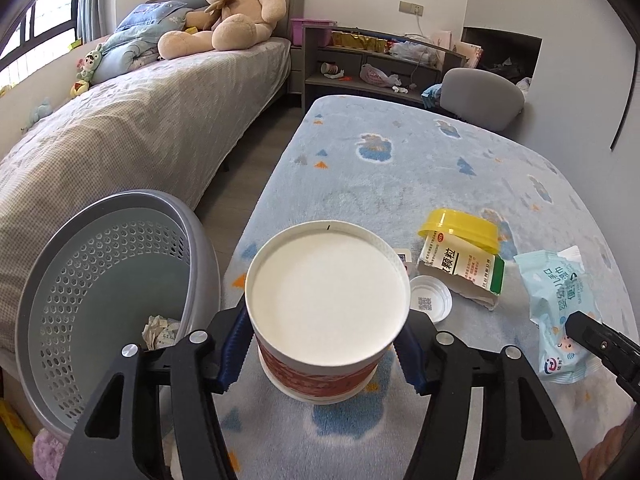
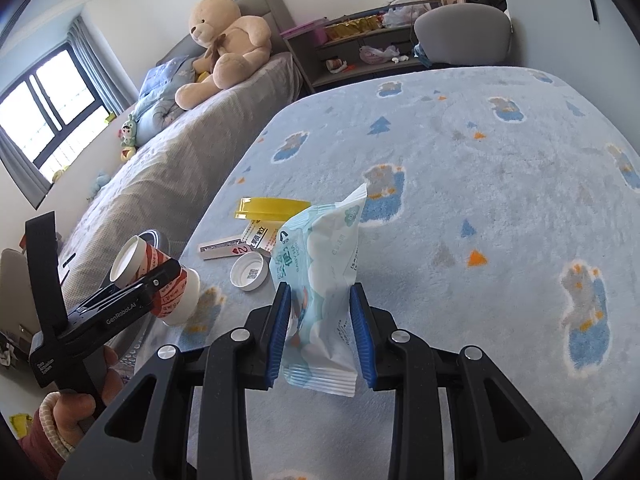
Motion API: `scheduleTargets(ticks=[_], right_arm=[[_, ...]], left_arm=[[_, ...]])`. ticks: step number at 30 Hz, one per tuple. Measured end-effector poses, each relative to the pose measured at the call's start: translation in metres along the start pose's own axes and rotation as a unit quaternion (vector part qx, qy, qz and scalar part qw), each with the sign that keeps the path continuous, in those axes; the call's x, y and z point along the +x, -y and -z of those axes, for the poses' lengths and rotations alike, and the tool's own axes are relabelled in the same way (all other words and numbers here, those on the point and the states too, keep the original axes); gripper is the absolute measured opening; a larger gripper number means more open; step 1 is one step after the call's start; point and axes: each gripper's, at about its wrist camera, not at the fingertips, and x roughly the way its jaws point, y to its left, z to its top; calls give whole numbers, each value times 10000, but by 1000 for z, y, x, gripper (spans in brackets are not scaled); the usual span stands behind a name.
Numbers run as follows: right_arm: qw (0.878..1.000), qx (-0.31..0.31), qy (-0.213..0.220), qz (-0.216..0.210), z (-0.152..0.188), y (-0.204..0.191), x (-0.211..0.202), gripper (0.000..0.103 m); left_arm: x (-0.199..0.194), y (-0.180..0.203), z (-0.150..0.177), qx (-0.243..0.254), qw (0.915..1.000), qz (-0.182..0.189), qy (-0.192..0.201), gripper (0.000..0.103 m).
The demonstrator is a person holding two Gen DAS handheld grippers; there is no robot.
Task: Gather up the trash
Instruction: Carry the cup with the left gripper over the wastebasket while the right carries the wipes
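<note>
My left gripper (image 1: 326, 354) pinches one red-and-white paper cup (image 1: 326, 300), upturned beside the grey perforated plastic bin (image 1: 100, 280). My right gripper (image 2: 322, 340) pinches one pale blue wipes packet (image 2: 320, 276) above the blue rug (image 2: 480, 200). One white bottle cap (image 2: 250, 275), one yellow lid (image 2: 272, 205), both angled downward.

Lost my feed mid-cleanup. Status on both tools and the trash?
Left tool shut on paper cup, beside bin. Right tool shut on wipes packet. Bottle cap, medicine box, yellow lid uncollected on blanket.
</note>
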Motion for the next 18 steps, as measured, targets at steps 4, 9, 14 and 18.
scheduleTargets(ticks=[4, 9, 14, 18], right_arm=[[10000, 38, -2, -13, 5, -4, -4, 30], [10000, 75, -12, -31, 16, -13, -12, 30], [9999, 105, -9, -7, 26, -23, -20, 30], [9999, 116, 40, 15, 33, -34, -27, 30]], left_arm=[[-15, -2, 2, 66, 9999, 55, 54, 60], [-32, -4, 9, 177, 9997, 125, 113, 60], [-51, -11, 15, 230, 9993, 237, 160, 60], [-67, -18, 20, 296, 9988, 283, 253, 60]])
